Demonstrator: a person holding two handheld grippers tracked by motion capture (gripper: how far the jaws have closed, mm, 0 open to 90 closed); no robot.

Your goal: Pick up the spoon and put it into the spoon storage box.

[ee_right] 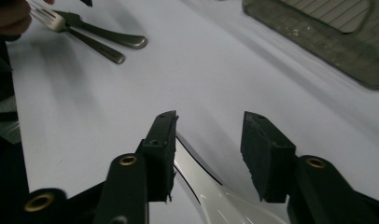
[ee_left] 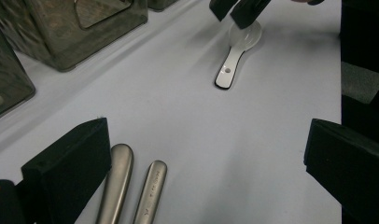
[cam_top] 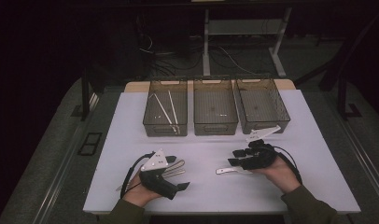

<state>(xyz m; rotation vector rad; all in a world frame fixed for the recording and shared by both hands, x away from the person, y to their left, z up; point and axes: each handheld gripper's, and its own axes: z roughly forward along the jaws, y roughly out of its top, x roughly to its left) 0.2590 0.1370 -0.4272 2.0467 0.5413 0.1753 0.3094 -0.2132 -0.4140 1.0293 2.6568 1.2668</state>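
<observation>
Left gripper (cam_top: 178, 175) resting near table edge, jaws standing wide apart, gripping nothing; two metal handles (ee_left: 131, 186) lying just beside its left pad, fork (ee_right: 50, 19) among them

Right gripper (ee_right: 208, 156) hovering over white spoon (ee_left: 234, 60), jaws parted, pads straddling handle, not pressing

Risk: glossy spoon slipping or pivoting if pads are closing off-centre on narrow handle; low approach scraping white table (cam_top: 201, 186)

Beyond: three trays (cam_top: 214, 112), left one holding chopsticks (cam_top: 171, 109); spoon clipping tray rim during transfer, dropping outside

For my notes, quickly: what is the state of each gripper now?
Left gripper: open, holding nothing; metal cutlery handles lie beside one finger.
Right gripper: open above the white spoon, not gripping it.
</observation>
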